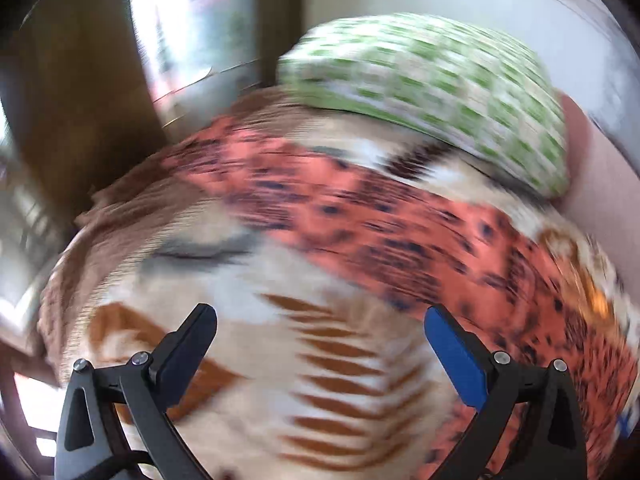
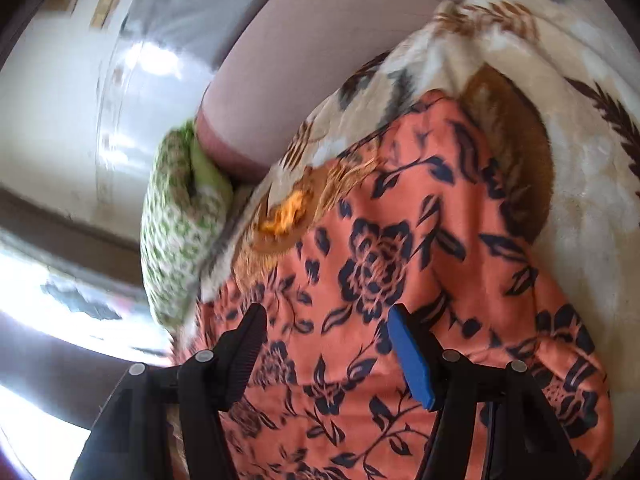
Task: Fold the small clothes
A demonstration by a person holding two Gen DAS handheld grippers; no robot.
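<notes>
An orange garment with a dark blue flower print (image 2: 384,264) lies spread on a cream blanket with brown leaf patterns (image 2: 580,208). It shows as a blurred orange band in the left wrist view (image 1: 360,216). My right gripper (image 2: 324,328) is open and empty, just above the garment's near part. My left gripper (image 1: 320,328) is open and empty over the cream blanket (image 1: 248,304), with the garment beyond it and to its right.
A green and white patterned pillow (image 1: 440,84) lies at the head of the bed; it also shows in the right wrist view (image 2: 176,232). A mauve headboard (image 2: 320,60) stands behind it. A bright window (image 1: 188,28) and a wooden frame (image 1: 80,100) lie beyond the bed.
</notes>
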